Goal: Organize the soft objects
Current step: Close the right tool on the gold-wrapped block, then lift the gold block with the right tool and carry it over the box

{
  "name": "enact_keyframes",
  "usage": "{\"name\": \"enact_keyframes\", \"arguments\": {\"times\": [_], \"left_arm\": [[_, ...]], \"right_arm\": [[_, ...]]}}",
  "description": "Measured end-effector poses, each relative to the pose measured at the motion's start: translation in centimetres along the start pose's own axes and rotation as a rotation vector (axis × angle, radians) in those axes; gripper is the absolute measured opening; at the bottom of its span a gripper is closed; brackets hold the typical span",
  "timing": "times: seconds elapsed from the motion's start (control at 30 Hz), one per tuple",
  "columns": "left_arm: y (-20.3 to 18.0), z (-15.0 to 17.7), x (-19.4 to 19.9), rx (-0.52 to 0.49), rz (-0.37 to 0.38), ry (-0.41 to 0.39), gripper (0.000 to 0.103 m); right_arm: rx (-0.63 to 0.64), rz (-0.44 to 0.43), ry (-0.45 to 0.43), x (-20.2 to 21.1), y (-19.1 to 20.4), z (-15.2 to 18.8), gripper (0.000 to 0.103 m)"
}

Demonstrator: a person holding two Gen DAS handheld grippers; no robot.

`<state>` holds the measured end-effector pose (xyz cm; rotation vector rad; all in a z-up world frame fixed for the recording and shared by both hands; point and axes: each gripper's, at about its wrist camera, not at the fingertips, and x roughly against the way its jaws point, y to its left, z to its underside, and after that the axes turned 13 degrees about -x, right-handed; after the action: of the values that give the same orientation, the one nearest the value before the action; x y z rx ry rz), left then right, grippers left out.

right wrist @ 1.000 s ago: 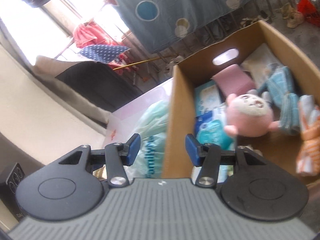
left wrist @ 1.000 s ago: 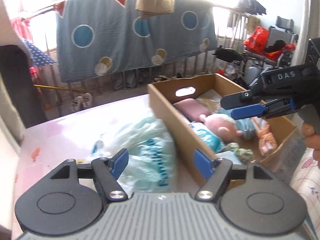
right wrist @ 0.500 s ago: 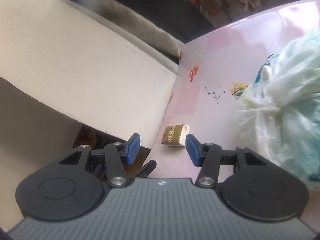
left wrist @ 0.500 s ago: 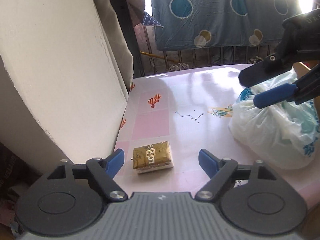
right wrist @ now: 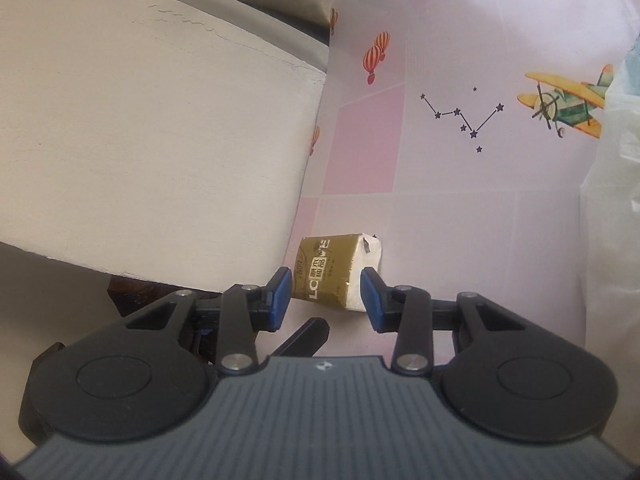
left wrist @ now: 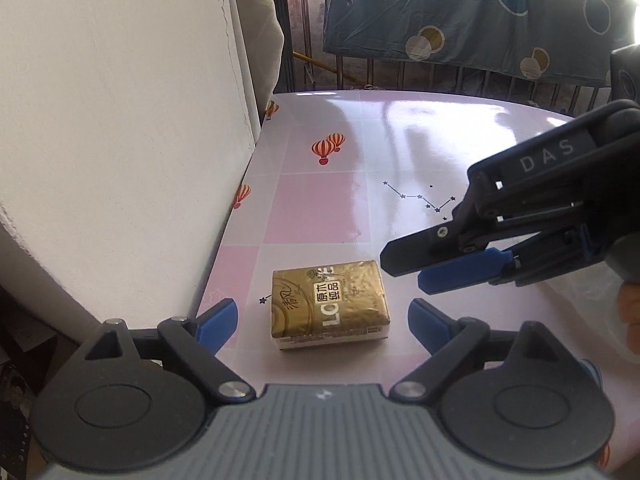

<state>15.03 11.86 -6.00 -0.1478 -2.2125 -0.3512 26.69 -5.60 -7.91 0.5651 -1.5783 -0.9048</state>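
A small gold tissue pack lies flat on the pink tabletop, close to the tabletop's left edge, and everything here is told from that pack. The left gripper hangs just over the near side of the pack with one blue finger on each side of it. Its fingers are spread wide and opening more, and they do not touch the pack. The right gripper comes in from the right of the pack, with its tips just beside the pack's far right corner. In the right wrist view the right gripper has the pack sitting between and just past its blue fingers. Those fingers are closing, but there are gaps on both sides, so nothing is held. A big white wall stands to the left of the pack, right along the tabletop's edge. Red balloon pictures are printed on the tabletop beyond the pack, and a yellow plane picture is printed far off to its right. A pale plastic bag sits well to the right of the pack. A blue cloth with circles hangs far behind the pack.
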Motion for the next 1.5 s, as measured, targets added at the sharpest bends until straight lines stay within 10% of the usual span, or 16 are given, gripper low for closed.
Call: {"name": "enact_keyframes", "arguments": {"times": [0.4, 0.8, 1.2, 1.5], "left_arm": [[0.3, -0.1, -4.0, 0.052, 0.048, 0.076, 0.076], [-1.5, -0.7, 0.0, 0.027, 0.016, 0.0, 0.075], [-7.9, -3.4, 10.9, -0.087, 0.01, -0.21, 0.074], [-19.9, -7.4, 16.0, -0.3, 0.175, -0.383, 0.075]], "right_arm": [[-0.011, 0.05, 0.048, -4.4, -1.0, -0.6, 0.031], [0.01, 0.051, 0.019, -1.8, 0.3, 1.1, 0.031], [0.035, -0.047, -0.157, 10.8, 1.8, 6.0, 0.032], [-0.027, -0.065, -0.434, 26.8, -3.3, 10.0, 0.034]]}}
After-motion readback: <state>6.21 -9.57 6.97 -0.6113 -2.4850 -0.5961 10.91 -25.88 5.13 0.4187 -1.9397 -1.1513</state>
